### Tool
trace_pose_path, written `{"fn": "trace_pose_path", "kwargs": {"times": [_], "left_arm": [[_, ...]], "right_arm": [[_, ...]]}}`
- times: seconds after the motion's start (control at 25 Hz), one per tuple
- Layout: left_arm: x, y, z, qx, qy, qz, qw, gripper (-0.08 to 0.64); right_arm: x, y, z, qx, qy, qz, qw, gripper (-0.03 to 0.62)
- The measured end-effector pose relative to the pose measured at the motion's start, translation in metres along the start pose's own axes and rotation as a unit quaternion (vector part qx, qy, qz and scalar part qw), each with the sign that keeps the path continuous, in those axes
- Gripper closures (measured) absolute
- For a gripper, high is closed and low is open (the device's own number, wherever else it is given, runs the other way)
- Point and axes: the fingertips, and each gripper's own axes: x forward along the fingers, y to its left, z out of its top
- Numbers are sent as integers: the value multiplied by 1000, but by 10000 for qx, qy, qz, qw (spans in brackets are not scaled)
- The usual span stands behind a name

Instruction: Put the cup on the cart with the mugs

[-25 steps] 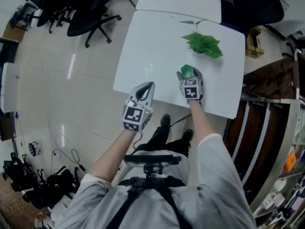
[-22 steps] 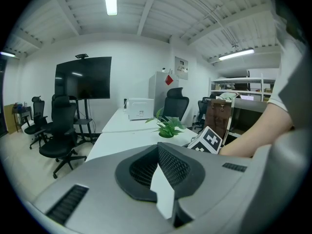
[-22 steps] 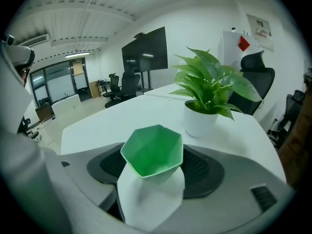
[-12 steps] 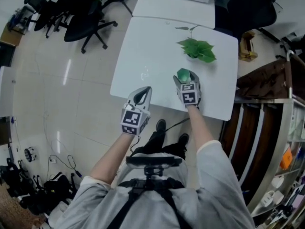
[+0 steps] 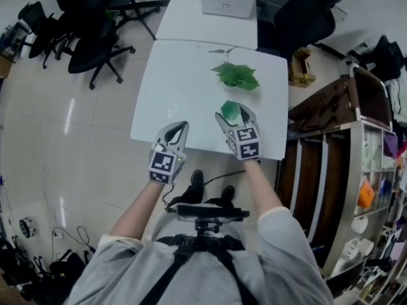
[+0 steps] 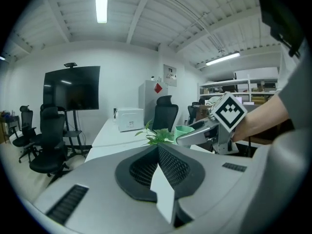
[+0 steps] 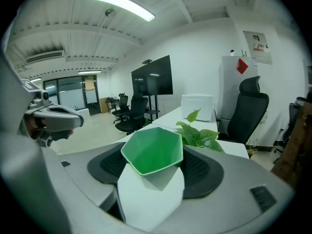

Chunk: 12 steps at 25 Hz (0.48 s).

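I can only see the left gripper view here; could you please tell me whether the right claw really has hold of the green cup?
Observer: Yes. The right gripper view shows the cup clamped between the jaws of the right claw, its empty green inside facing the camera.
Operator: Thank you. Where are the mugs it should join?
Observer: The head view shows what look like white mugs low on a shelf rack at the person's right side.
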Motion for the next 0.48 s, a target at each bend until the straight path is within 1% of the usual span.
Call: {"fn": "trace_pose_path", "kwargs": {"times": [0.12, 0.28, 0.4, 0.48], "left_arm": [[-4, -9, 8, 92, -38, -171, 9998, 558], [-6, -18, 17, 226, -54, -379, 9990, 558], [-4, -25, 25, 349, -75, -571, 9977, 558], [-2, -31, 29, 401, -82, -716, 9966, 558]], "right_arm": [[-36, 7, 12, 55, -77, 115, 9999, 245], [-72, 12, 15, 38, -49, 154, 9999, 247], [-89, 13, 11, 92, 48, 146, 9998, 249], [-99, 10, 6, 144, 101, 54, 9998, 249]]}}
